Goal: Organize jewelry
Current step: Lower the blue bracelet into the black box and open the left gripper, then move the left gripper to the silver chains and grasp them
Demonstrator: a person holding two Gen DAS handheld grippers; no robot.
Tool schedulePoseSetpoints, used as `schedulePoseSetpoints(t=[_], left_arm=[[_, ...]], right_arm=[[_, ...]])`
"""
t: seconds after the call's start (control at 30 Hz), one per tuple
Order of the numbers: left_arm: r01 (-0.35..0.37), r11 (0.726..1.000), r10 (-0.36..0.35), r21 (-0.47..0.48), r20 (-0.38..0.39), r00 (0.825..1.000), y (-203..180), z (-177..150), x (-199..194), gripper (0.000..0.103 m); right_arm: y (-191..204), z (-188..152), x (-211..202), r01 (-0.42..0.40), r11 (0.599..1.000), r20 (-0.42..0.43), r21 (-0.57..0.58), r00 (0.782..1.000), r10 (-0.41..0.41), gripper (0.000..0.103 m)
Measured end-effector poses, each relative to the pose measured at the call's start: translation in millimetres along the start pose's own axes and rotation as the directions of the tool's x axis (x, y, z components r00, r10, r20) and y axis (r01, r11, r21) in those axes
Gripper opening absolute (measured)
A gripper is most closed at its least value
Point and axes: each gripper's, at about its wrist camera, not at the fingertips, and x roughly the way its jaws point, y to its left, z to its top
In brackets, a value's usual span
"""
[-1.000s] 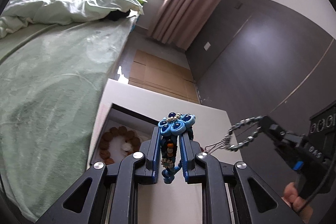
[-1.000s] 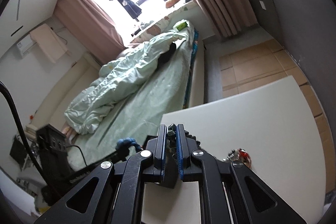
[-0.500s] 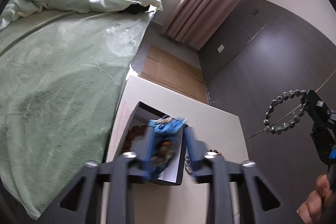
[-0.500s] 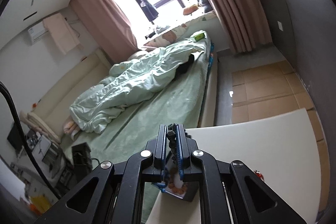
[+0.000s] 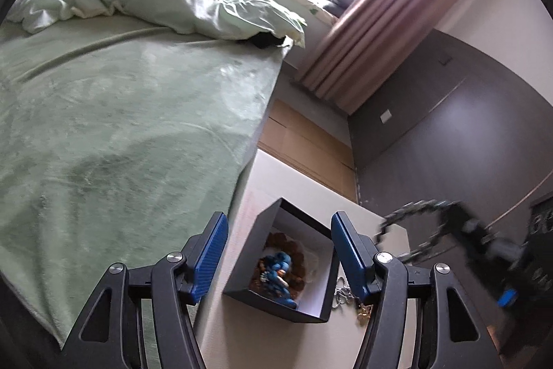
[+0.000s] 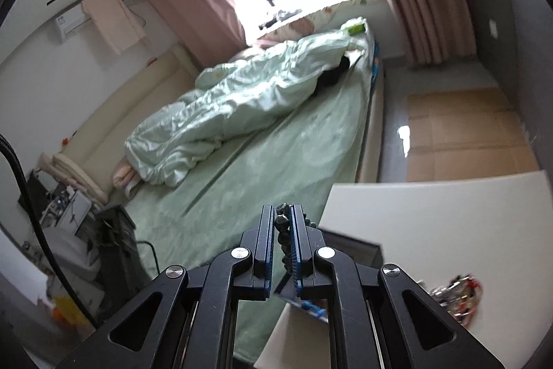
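A dark open jewelry box point(image 5: 252, 241) stands on the white table point(image 5: 304, 182). Inside it lie a blue knotted bracelet point(image 5: 280, 268) and a brown bead bracelet point(image 5: 297, 251). My left gripper point(image 5: 280, 251) is open and empty, held above the box. My right gripper point(image 6: 283, 230) is shut on a dark bead bracelet point(image 6: 280, 220); it shows blurred at the right of the left wrist view point(image 5: 414, 208), beside the box. The box also shows below the right gripper point(image 6: 349, 248).
Loose chains point(image 5: 345, 296) lie on the table right of the box; a pile of jewelry with red parts point(image 6: 456, 293) shows in the right wrist view. A green bed point(image 5: 121, 127) borders the table's left edge. A dark wall point(image 5: 449, 144) stands to the right.
My left gripper opened and let the blue knotted bracelet fall into the box, then rose. My right gripper carried the dark bead bracelet up and toward the box.
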Motion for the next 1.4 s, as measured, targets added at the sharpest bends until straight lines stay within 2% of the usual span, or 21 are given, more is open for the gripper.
schedulePoseSetpoints(t=[0.17, 0.23, 0.3, 0.33, 0.63, 0.73, 0.9, 1.03, 1.17, 1.4], left_arm=[[-0.015, 1.0, 0.015, 0.0, 0.002, 1.0, 3, 1, 0, 0.063], [-0.021, 1.0, 0.021, 0.001, 0.002, 1.0, 2, 2, 2, 0.063], [-0.025, 1.0, 0.025, 0.007, 0.0, 1.0, 1, 2, 4, 0.063], [-0.025, 1.0, 0.025, 0.013, -0.003, 1.0, -1, 2, 5, 0.063], [-0.008, 0.995, 0.013, 0.103, -0.046, 0.999, -28, -11, 17, 0.063], [-0.009, 0.988, 0.019, 0.154, -0.065, 0.998, -42, -18, 23, 0.063], [0.007, 0.971, 0.015, 0.238, -0.09, 0.996, -67, -31, 32, 0.063], [0.024, 0.952, 0.012, 0.304, -0.118, 0.993, -88, -44, 39, 0.063], [0.013, 0.919, 0.049, 0.394, -0.145, 0.988, -111, -61, 51, 0.063], [0.048, 0.864, 0.062, 0.501, -0.201, 0.978, -141, -88, 71, 0.063]], right_arm=[[-10, -17, 36, -0.02, 0.999, -0.084, 0.033, 0.996, 0.023, 0.011], [-19, -24, 49, -0.044, 0.997, -0.132, 0.062, 0.99, 0.052, 0.019], [-27, -30, 56, -0.047, 0.994, -0.16, 0.095, 0.985, 0.062, 0.061], [-31, -32, 55, -0.035, 0.995, -0.158, 0.098, 0.986, 0.05, 0.066], [-79, -31, 4, 0.066, 0.984, -0.109, 0.165, 0.993, -0.048, 0.069], [-97, -35, -15, 0.126, 0.975, -0.098, 0.183, 0.989, -0.11, 0.069], [-124, -44, -33, 0.163, 0.958, -0.097, 0.234, 0.985, -0.144, 0.069], [-137, -51, -45, 0.186, 0.948, -0.093, 0.257, 0.981, -0.168, 0.069], [-154, -64, -56, 0.194, 0.934, -0.09, 0.3, 0.98, -0.175, 0.069], [-182, -78, -77, 0.218, 0.902, -0.071, 0.373, 0.976, -0.207, 0.069]])
